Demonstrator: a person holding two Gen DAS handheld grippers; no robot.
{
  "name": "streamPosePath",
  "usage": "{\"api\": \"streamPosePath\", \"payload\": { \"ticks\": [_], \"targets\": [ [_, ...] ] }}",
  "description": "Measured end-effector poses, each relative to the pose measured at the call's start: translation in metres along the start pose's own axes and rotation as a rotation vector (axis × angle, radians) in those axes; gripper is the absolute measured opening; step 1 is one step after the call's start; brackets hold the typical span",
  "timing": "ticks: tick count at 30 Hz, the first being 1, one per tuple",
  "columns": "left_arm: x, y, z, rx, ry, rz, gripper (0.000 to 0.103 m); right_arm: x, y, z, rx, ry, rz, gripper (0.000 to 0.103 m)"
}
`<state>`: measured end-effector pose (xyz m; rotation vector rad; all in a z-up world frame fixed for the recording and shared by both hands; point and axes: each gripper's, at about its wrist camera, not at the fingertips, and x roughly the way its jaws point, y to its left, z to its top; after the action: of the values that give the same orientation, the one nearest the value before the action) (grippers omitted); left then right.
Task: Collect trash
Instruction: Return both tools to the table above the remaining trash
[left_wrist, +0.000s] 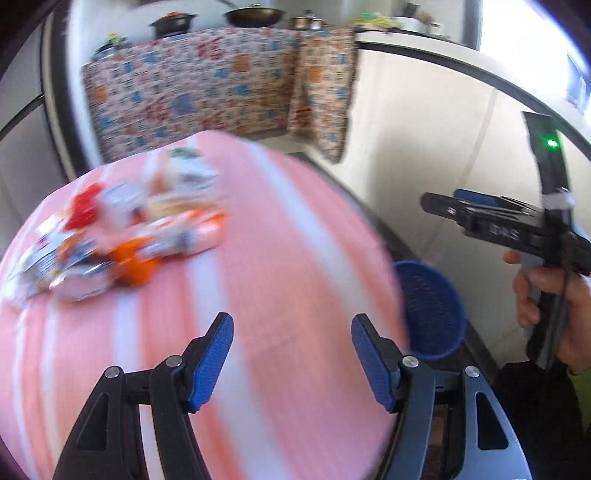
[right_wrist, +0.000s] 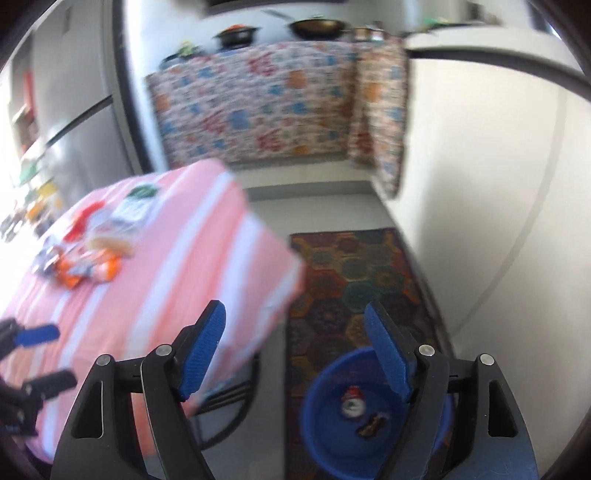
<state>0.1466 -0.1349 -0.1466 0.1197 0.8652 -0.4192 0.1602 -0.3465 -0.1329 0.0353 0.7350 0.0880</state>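
Observation:
A pile of wrappers and packets (left_wrist: 122, 232) lies on the pink striped tablecloth (left_wrist: 258, 280), far left of my left gripper (left_wrist: 291, 328), which is open and empty above the cloth. The pile also shows in the right wrist view (right_wrist: 92, 243). A blue bin (right_wrist: 347, 410) stands on the floor right of the table, with a couple of pieces of trash (right_wrist: 352, 400) inside. My right gripper (right_wrist: 295, 325) is open and empty above the bin's left side. The bin also shows in the left wrist view (left_wrist: 432, 314), with the right gripper (left_wrist: 443, 206) above it.
A patterned rug (right_wrist: 354, 273) lies under the bin. A counter draped in a printed cloth (left_wrist: 207, 92) with pots stands at the back. A white wall (right_wrist: 480, 184) is at the right. The left gripper (right_wrist: 40, 354) shows over the table.

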Motion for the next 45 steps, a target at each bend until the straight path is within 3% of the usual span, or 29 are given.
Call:
{"api": "streamPosePath", "payload": {
  "ticks": [3,6,9,12,13,16,28,31,35,39,45],
  "targets": [
    [-0.002,0.05,-0.018,-0.052,0.02,0.088,0.068,0.015,0.064,-0.006,-0.077,0.046,0.098,0.08],
    [-0.003,0.099,-0.034,-0.103,0.044,0.165,0.068,0.032,0.117,-0.016,-0.157,0.091,0.134,0.08],
    [-0.002,0.139,-0.045,-0.129,0.063,0.194,0.069,0.046,0.153,-0.027,-0.193,0.13,0.135,0.08],
    [-0.004,0.166,-0.05,-0.141,0.052,0.183,0.072,0.057,0.174,-0.025,-0.192,0.145,0.139,0.09],
    [-0.004,0.172,-0.048,-0.137,0.051,0.179,0.076,0.06,0.178,-0.025,-0.191,0.152,0.138,0.091],
    [0.003,0.192,-0.046,-0.124,0.064,0.181,0.103,0.07,0.194,-0.024,-0.206,0.174,0.1,0.098],
    [0.007,0.207,-0.047,-0.131,0.063,0.164,0.103,0.073,0.198,-0.023,-0.183,0.183,0.08,0.102],
    [0.006,0.211,-0.044,-0.086,0.076,0.107,0.103,0.074,0.198,-0.022,-0.181,0.185,0.081,0.102],
    [-0.015,0.252,-0.039,-0.064,0.023,0.117,0.103,0.073,0.197,-0.022,-0.183,0.183,0.08,0.102],
    [-0.042,0.294,-0.011,-0.063,-0.048,0.104,0.103,0.074,0.196,-0.022,-0.183,0.183,0.08,0.102],
    [-0.008,0.319,0.021,0.015,0.042,0.069,0.103,0.074,0.196,-0.022,-0.184,0.183,0.08,0.102]
  ]
}}
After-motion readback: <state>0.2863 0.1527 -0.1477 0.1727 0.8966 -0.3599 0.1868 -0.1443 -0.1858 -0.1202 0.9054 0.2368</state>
